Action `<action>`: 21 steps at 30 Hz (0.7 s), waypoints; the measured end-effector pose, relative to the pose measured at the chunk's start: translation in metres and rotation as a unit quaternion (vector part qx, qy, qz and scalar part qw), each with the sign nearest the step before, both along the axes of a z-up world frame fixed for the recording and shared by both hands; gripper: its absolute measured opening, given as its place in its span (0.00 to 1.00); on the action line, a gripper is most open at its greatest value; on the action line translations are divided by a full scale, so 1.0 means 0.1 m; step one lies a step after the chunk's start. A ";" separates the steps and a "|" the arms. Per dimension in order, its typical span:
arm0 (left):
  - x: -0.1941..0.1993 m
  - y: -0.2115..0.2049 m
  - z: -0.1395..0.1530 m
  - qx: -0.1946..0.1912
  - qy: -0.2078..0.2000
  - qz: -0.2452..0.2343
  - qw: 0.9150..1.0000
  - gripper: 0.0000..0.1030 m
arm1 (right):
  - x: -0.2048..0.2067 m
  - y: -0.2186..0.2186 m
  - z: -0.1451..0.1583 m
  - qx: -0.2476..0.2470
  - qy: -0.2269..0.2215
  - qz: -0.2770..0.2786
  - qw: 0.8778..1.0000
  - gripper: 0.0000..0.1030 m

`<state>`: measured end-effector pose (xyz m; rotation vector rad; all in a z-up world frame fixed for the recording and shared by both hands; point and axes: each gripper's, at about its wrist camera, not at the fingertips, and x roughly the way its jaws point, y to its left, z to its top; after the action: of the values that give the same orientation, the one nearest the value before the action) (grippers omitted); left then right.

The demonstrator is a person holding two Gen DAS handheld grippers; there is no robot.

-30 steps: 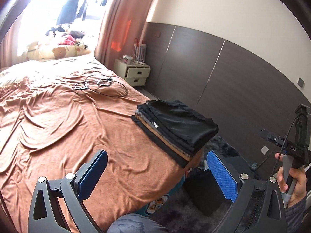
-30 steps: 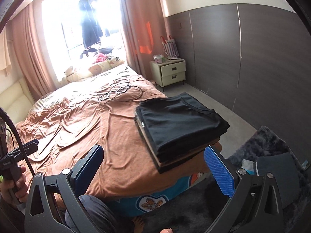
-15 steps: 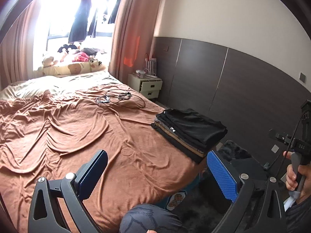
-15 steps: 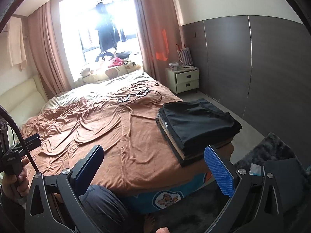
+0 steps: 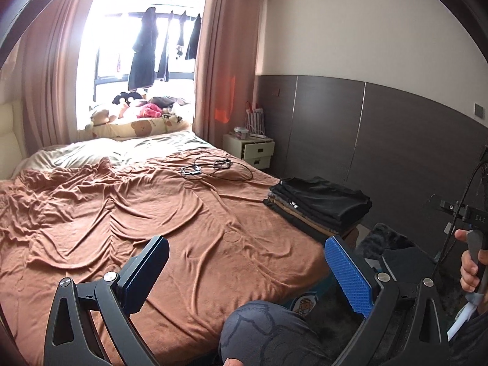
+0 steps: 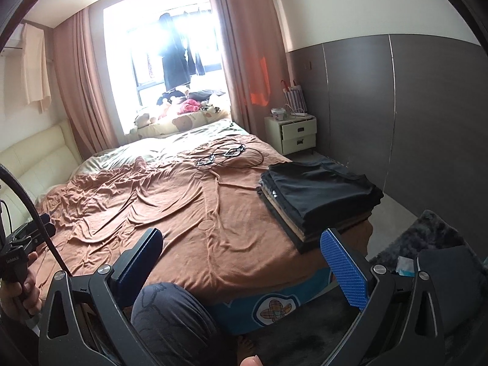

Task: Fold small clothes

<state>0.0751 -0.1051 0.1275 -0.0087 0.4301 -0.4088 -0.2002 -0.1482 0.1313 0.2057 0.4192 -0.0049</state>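
Both cameras have tilted up and pulled back from the bed (image 5: 170, 219), so more of the room shows and the stack (image 6: 320, 195) of folded clothes looks farther off. It sits squared at the bed's near right corner, close to the edge, and with no loose garment in sight the folding looks done. Wide bare blanket lies to its left; the left gripper (image 5: 247, 271) and right gripper (image 6: 244, 262) both gape wide, holding nothing.
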 end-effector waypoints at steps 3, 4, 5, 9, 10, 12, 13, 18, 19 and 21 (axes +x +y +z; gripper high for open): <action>-0.13 0.11 -0.04 -0.002 -0.006 0.009 1.000 1.00 | -0.05 0.10 -0.06 -0.007 -0.005 0.003 1.000 1.00; -0.17 0.15 -0.06 -0.003 -0.006 0.015 1.000 1.00 | -0.08 0.14 -0.09 -0.009 -0.006 0.004 1.000 1.00; -0.21 0.19 -0.07 -0.002 -0.008 0.024 1.000 1.00 | -0.09 0.19 -0.12 -0.013 -0.008 0.005 1.000 1.00; -0.38 0.34 -0.15 0.000 -0.016 0.047 0.999 1.00 | -0.10 0.39 -0.25 -0.032 -0.004 0.022 0.999 1.00; -0.42 0.37 -0.18 0.000 -0.017 0.051 0.999 1.00 | -0.10 0.43 -0.28 -0.033 -0.003 0.027 0.999 1.00; -0.48 0.43 -0.22 0.001 -0.020 0.061 0.998 1.00 | -0.11 0.48 -0.33 -0.033 -0.005 0.034 0.999 1.00; -0.52 0.47 -0.25 0.002 -0.020 0.066 0.998 1.00 | -0.12 0.50 -0.36 -0.031 -0.005 0.039 0.999 1.00; -0.63 0.63 -0.39 0.001 -0.017 0.085 0.996 1.00 | -0.12 0.59 -0.47 -0.030 -0.007 0.044 0.999 1.00; -0.65 0.65 -0.42 0.004 -0.016 0.090 0.996 1.00 | -0.11 0.61 -0.50 -0.029 -0.006 0.046 0.999 1.00; -0.68 0.69 -0.49 0.006 -0.013 0.095 0.995 1.00 | -0.13 0.64 -0.53 -0.025 -0.005 0.049 0.998 1.00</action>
<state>0.0076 -0.0359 0.0785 -0.0317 0.4033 -0.2179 -0.2129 -0.0840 0.0778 0.1351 0.4176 0.0809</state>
